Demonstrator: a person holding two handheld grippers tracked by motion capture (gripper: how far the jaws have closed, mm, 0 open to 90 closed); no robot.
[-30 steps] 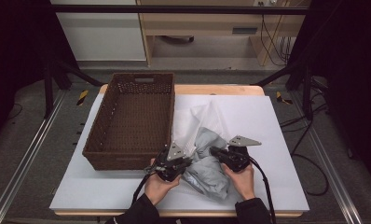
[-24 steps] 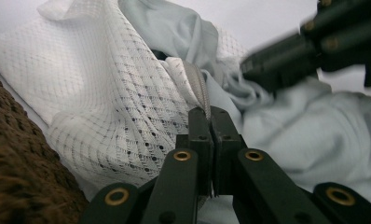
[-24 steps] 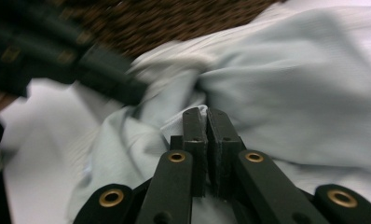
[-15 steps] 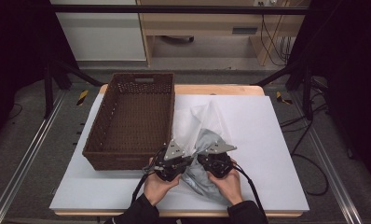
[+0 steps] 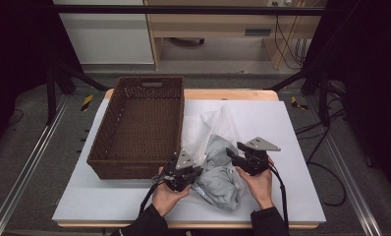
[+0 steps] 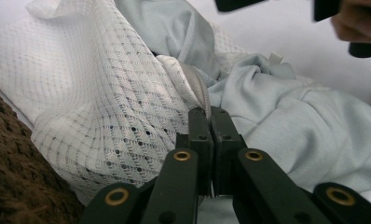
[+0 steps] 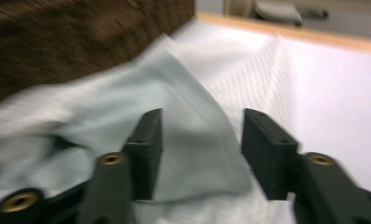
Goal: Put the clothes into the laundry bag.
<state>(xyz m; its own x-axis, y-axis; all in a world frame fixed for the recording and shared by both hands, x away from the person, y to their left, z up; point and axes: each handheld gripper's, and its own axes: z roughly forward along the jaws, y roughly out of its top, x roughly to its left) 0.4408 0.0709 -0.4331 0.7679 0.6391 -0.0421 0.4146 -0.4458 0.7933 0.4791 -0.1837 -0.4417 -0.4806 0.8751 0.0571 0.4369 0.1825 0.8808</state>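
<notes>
No text, label, brand, number or sign can be read anywhere in these views.

1. We note a wooden table (image 5: 262, 94) carrying a white board (image 5: 292, 147), which covers most of its top.
2. We find grey floor (image 5: 31, 162) around the table, with metal rails (image 5: 21, 182) running along both sides.
3. We record a white cabinet (image 5: 105, 34) and a pale wooden bench (image 5: 218, 29) beyond the table.
4. We observe black cables (image 5: 287, 39) hanging at the bench's right end.
5. We see dark drapes (image 5: 370, 73) at both flanks; the light falls evenly from above.
</notes>
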